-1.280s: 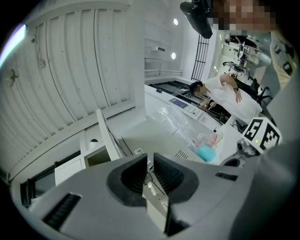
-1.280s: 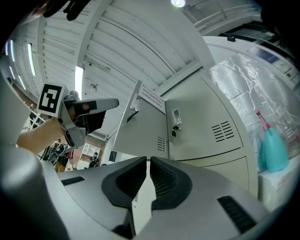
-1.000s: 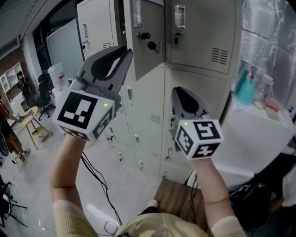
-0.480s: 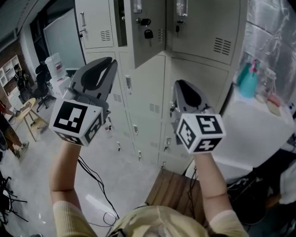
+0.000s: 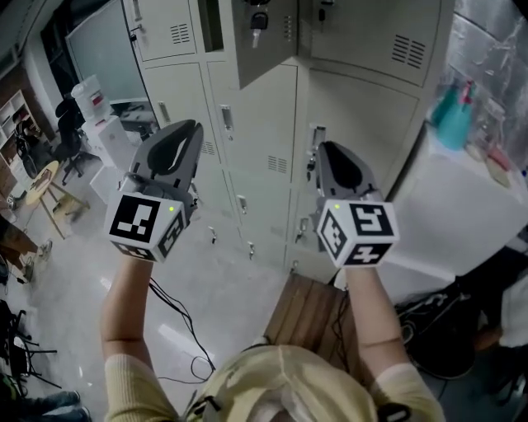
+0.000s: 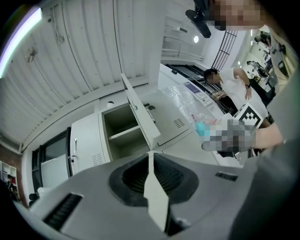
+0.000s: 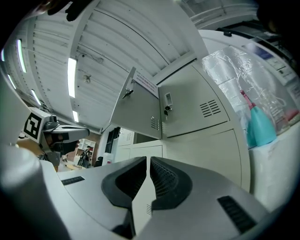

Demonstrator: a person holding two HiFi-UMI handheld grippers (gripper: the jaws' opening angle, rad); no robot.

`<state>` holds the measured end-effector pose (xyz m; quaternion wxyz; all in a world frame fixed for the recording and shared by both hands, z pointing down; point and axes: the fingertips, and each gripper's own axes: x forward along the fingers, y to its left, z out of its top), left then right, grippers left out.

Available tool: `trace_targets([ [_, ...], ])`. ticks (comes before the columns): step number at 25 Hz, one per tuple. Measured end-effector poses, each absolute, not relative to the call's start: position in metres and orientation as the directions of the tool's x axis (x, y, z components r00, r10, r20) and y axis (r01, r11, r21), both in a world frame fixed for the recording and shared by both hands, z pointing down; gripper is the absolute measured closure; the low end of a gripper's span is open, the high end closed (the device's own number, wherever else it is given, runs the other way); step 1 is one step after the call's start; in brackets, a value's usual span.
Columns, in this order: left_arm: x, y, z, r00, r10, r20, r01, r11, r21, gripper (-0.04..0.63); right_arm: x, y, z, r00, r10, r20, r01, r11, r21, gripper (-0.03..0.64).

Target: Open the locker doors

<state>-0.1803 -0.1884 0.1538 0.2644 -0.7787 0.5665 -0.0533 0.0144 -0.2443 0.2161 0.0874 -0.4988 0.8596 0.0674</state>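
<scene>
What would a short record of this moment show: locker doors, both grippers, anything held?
open door: one upper locker door swung out, key hanging at its lock
closed doors: doors below shut
left gripper: fingers together, nothing between them, raised in front of the lockers, touching none
right gripper: fingers together, empty, also clear of the lockers
nearby: teal spray bottle at right

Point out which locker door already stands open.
The upper middle door, swung outward off its dark compartment; the door to its right and those below sit flush and shut.
</scene>
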Motion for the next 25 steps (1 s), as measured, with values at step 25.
trace_targets([
  [25,-0.070,-0.307,0.283,0.600,-0.799,-0.050,-0.794,-0.586,-0.159,0.525,0.126,-0.240,0.294,-0.248,-0.964,-0.095,-0.967,0.252,-0.030,0.611],
])
